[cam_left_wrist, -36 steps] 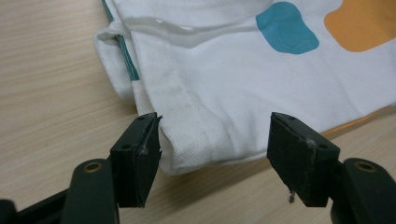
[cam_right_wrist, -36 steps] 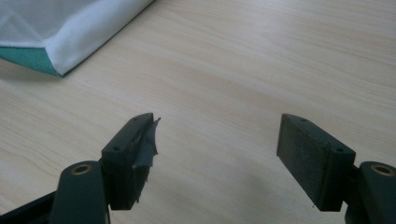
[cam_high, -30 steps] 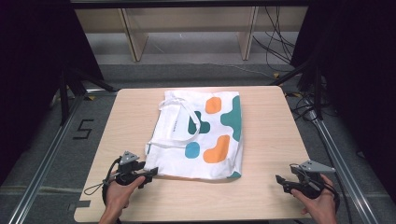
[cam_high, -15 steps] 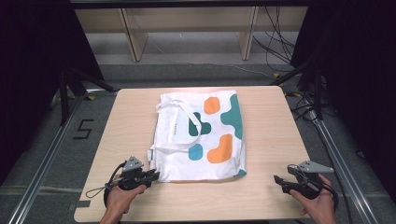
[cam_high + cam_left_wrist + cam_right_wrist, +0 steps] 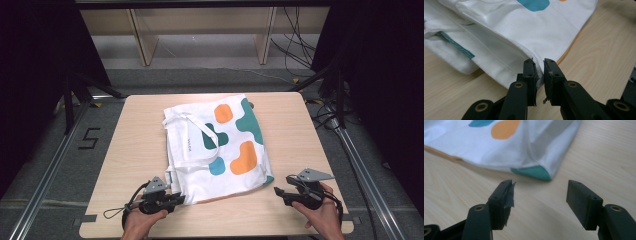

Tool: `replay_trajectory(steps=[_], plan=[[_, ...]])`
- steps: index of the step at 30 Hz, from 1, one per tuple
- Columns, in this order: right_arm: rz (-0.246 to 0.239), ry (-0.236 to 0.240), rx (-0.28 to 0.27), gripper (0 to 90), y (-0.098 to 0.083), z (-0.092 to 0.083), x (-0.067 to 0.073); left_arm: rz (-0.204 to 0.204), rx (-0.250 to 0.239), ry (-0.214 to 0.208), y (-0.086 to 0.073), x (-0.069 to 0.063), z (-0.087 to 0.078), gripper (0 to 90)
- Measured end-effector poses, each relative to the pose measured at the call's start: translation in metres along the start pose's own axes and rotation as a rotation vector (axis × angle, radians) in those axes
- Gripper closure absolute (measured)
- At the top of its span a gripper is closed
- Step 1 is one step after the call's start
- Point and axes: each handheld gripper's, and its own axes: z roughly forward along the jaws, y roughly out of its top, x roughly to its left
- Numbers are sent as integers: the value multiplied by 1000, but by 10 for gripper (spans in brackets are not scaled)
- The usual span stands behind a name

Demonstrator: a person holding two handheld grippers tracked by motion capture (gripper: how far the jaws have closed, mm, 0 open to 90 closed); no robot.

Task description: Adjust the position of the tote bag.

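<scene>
A white canvas tote bag (image 5: pixel 217 145) printed with orange and teal blobs lies flat in the middle of the counter (image 5: pixel 130 150), its handles (image 5: pixel 187 132) folded across the upper face and its near edge towards the person. In the left gripper view, the near corner of the tote bag (image 5: pixel 506 47) runs between the pads of the left tongs (image 5: pixel 538 75), whose jaws have just been closing and now pinch the hem with only a sliver of gap. From the high view the left tongs (image 5: pixel 175 199) sit at the bag's near left corner. The right tongs (image 5: pixel 276 191) stand just off the near right corner, apart from the cloth; in the right gripper view these right tongs (image 5: pixel 539 195) gape wide, though they have just narrowed a little, with bare wood between the jaws and the teal-tipped corner (image 5: pixel 534 172) a short way ahead.

The step in hand looks like taking hold of both near corners, left done, right pending. The next move probably calls for sliding the right tongs forward, low, so one jaw slips under the corner before closing.
</scene>
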Motion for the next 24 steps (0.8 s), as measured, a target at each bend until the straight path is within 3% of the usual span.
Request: replay_trajectory(steps=[1,2,3,6,7,8,12,14,15,16,18,19,24], plan=[[32,19,11,390,6,7,7,-12,-18,-9,0,-4,3,800],[32,19,11,390,6,7,7,0,-12,-5,0,-7,4,800],[-11,12,11,391,10,10,6,11,-17,-18,1,-9,5,801],[-13,7,5,400,21,21,11,5,-11,-27,0,-15,8,801],[-16,-4,11,401,25,25,11,33,-11,-33,1,-15,8,801],[-23,-9,19,404,28,28,10,12,-7,-35,1,-18,9,801],[-36,-25,34,529,38,43,4,26,-16,-40,1,-20,11,801],[-79,-24,51,663,42,49,2,5,-33,-49,0,-24,14,802],[-89,-46,70,770,44,52,-1,6,-26,-65,1,-29,17,803],[-88,-44,78,800,45,55,-4,6,-26,-65,1,-29,17,803],[-100,-52,83,819,46,57,-7,10,-25,-82,1,-36,22,802],[-130,-75,78,860,51,61,-13,20,-21,-101,2,-45,30,802],[-157,-126,80,884,60,65,-27,48,0,-135,8,-62,46,800]])
